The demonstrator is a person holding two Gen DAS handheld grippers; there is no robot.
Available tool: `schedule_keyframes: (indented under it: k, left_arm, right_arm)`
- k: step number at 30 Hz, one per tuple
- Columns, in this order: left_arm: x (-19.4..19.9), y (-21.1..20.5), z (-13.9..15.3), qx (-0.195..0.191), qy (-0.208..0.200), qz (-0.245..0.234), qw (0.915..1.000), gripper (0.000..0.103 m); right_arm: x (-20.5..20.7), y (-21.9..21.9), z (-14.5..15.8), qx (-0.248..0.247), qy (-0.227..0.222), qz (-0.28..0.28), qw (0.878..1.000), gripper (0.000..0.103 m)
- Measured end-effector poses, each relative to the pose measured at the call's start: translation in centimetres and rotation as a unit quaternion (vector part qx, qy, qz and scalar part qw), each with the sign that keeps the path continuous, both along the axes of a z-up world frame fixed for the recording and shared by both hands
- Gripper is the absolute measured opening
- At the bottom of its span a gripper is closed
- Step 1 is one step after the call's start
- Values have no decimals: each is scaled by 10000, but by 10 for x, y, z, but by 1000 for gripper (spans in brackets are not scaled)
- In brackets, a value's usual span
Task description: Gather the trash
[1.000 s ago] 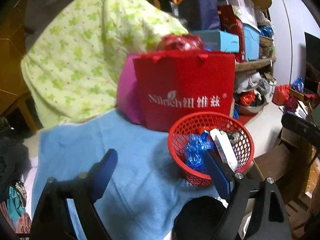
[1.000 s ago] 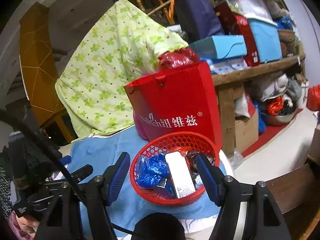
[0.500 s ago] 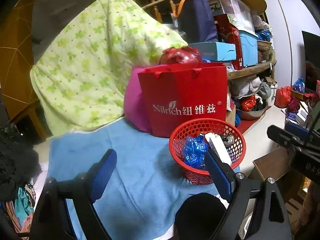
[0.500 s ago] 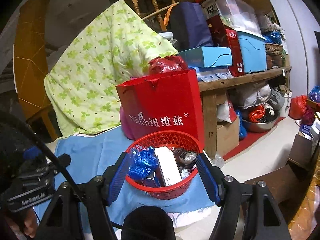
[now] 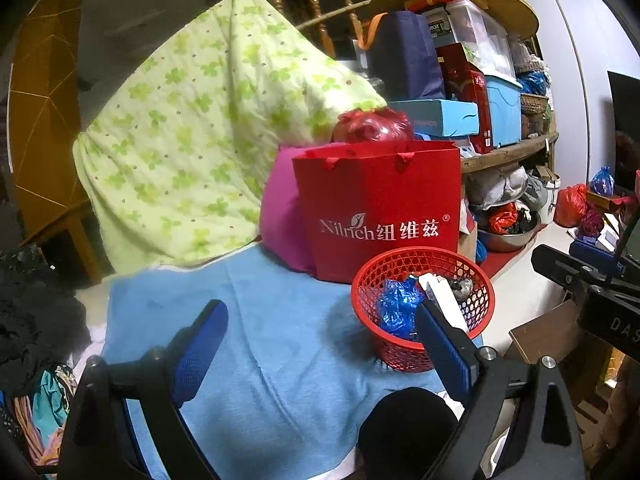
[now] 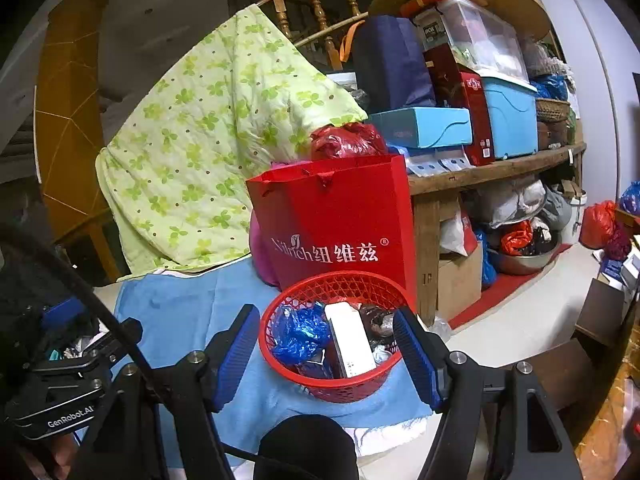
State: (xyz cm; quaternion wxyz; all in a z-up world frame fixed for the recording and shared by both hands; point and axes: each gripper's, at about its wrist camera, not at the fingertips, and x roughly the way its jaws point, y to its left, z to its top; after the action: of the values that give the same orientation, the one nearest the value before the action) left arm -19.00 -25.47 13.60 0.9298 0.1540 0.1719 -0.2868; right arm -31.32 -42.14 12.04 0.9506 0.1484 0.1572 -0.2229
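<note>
A red mesh basket (image 5: 430, 258) (image 6: 304, 284) stands on a blue towel (image 5: 256, 312) (image 6: 180, 308) at the table's right end. It holds a crumpled blue plastic wrapper (image 5: 394, 306) (image 6: 298, 328), a white box (image 5: 444, 296) (image 6: 348, 338) and other scraps. My left gripper (image 5: 320, 336) is open and empty, held back above the towel, left of the basket. My right gripper (image 6: 326, 350) is open and empty, its fingers level with the basket's two sides but nearer the camera.
A red Nilrich paper bag (image 5: 380, 208) (image 6: 340, 224) and a pink bag (image 5: 280, 224) stand behind the basket. A green floral quilt (image 5: 200, 128) hangs at the back left. Cluttered shelves (image 6: 492, 160) stand on the right. Dark clothes (image 5: 32, 312) lie left.
Both grippers have pulled back and away from the basket, which now looks smaller and farther. Both stay open and empty.
</note>
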Motion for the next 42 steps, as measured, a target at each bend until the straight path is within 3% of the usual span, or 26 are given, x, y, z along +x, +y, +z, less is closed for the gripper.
schedule_keyframes:
  k: [42]
  left_arm:
    - [8,23,-3,-45,-12,190,9998,94]
  right_arm:
    - [15,19,-1,-24,30,216,9998,74]
